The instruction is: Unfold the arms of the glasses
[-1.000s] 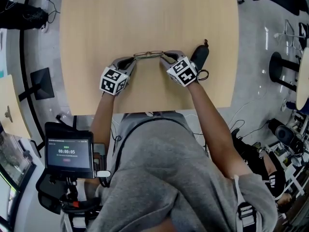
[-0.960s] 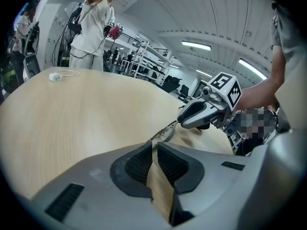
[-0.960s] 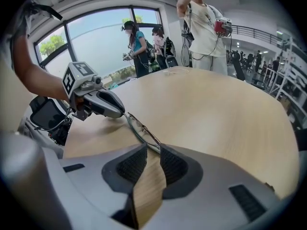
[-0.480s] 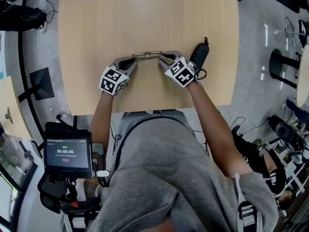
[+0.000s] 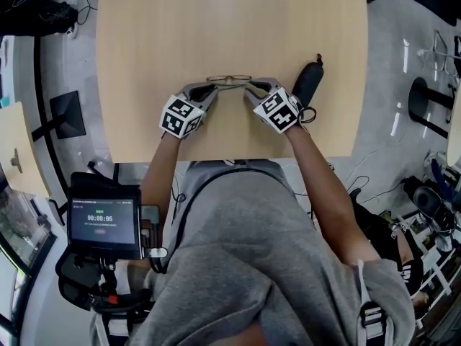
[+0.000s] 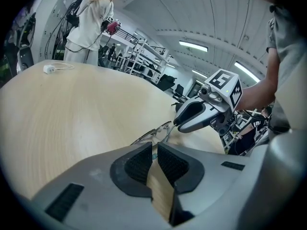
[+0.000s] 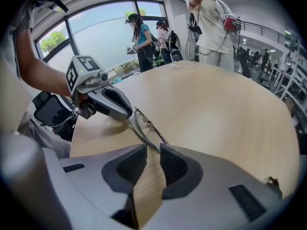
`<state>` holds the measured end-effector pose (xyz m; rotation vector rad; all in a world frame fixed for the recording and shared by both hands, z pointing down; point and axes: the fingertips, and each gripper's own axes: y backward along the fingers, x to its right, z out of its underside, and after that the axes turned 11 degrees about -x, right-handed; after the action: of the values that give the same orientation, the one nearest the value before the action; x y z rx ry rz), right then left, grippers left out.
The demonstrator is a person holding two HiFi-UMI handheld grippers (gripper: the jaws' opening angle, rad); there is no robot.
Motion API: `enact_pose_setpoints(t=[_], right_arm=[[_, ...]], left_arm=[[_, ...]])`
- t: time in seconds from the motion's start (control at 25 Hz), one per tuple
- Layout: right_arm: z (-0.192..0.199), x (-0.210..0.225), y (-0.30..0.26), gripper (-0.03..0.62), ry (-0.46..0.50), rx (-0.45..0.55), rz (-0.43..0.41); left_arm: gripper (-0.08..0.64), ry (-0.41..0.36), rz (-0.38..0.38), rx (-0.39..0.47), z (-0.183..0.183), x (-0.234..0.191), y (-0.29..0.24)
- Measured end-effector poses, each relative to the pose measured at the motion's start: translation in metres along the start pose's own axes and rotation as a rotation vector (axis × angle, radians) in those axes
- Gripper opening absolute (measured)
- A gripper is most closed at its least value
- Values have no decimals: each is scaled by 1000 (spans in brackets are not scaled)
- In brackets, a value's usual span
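Thin wire-framed glasses (image 5: pixel 229 79) lie on the pale wooden table (image 5: pixel 216 20) between my two grippers. My left gripper (image 5: pixel 211 89) comes at them from the left. In the left gripper view its jaws (image 6: pixel 154 146) are closed on the end of a thin glasses arm, with the frame (image 6: pixel 156 132) just beyond. My right gripper (image 5: pixel 251 89) comes from the right. In the right gripper view its jaws (image 7: pixel 152 148) pinch the other thin arm, and the lenses (image 7: pixel 143 122) run away toward the left gripper (image 7: pixel 109 104).
A black glasses case (image 5: pixel 308 83) lies right of the right gripper. A white charger with its cable (image 6: pixel 49 69) sits at the table's far edge. A screen on a stand (image 5: pixel 103 219) is by the person's left side. Several people stand beyond the table.
The right gripper has edged slightly toward the left one. Both still hold the glasses at the same spot on the table.
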<state>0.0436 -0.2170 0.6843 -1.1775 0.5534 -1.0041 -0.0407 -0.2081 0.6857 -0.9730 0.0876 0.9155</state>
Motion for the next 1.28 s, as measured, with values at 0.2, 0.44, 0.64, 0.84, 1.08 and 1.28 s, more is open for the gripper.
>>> enact_pose_setpoints(t=[0.2, 0.44, 0.64, 0.84, 1.08, 1.28], right_arm=[[0, -9, 1, 70, -18, -1, -16], [-6, -33, -7, 71, 14, -5, -57], [-12, -54, -12, 71, 66, -7, -88], [-12, -59, -14, 71, 92, -13, -92], [-10, -60, -8, 75, 108, -7, -107], [-15, -69, -5, 229, 174, 10, -137]], left_arm=[[13, 35, 29, 5, 2, 9, -2], [13, 51, 74, 2, 3, 26, -12], [12, 61, 105, -1, 3, 38, -18], [12, 70, 115, -2, 3, 43, -22], [12, 43, 115, 39, -10, 42, -6], [12, -112, 110, 41, -51, 35, 7]])
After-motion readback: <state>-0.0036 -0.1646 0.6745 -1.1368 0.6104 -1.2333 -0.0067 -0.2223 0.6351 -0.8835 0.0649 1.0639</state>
